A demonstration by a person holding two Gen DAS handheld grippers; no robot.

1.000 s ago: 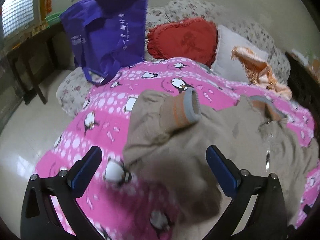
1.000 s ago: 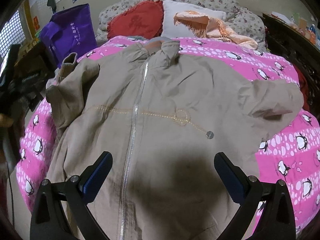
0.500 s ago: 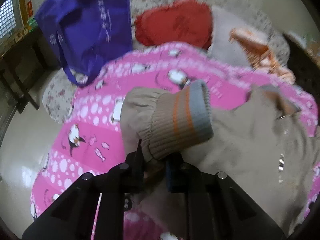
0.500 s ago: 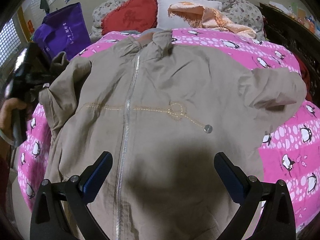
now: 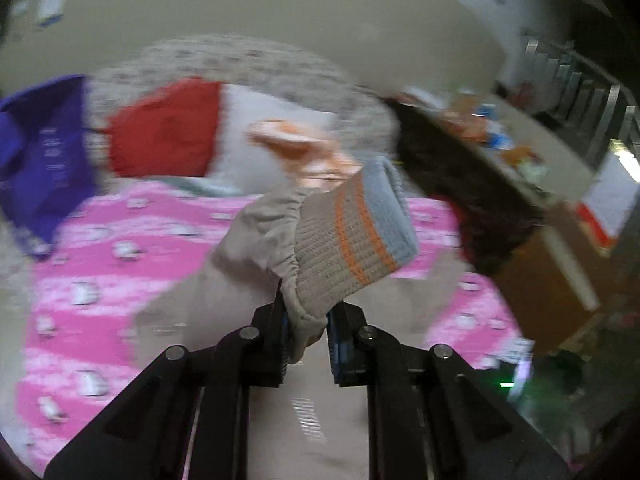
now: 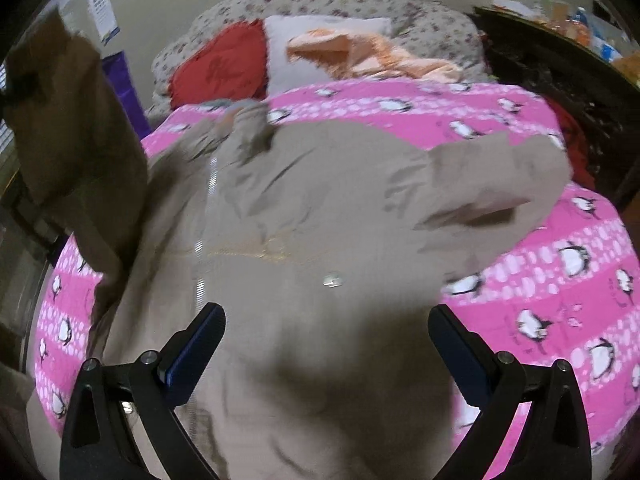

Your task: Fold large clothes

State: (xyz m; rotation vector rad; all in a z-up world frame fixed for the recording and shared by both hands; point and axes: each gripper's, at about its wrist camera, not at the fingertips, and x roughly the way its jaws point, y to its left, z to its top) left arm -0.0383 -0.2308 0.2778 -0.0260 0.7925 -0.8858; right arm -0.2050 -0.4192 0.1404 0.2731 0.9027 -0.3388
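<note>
A beige zip jacket (image 6: 320, 208) lies front up on the pink penguin blanket (image 6: 560, 280). My left gripper (image 5: 306, 330) is shut on the jacket's left sleeve just behind its ribbed cuff (image 5: 352, 236), which has orange and grey stripes. The sleeve is lifted off the bed and shows raised at the left of the right wrist view (image 6: 72, 132). My right gripper (image 6: 326, 344) is open and empty, above the jacket's lower front. The other sleeve (image 6: 500, 196) lies folded across the right side.
A red heart cushion (image 6: 224, 68), a white pillow (image 6: 304, 40) and an orange cloth (image 6: 372, 56) lie at the bed's head. A purple bag (image 5: 36, 152) stands at the left. A dark wooden cabinet (image 6: 560, 92) flanks the bed's right side.
My left gripper closed on the sleeve near the cuff, then lifted it and swung it to the right over the jacket. My right gripper stayed open and moved slightly closer.
</note>
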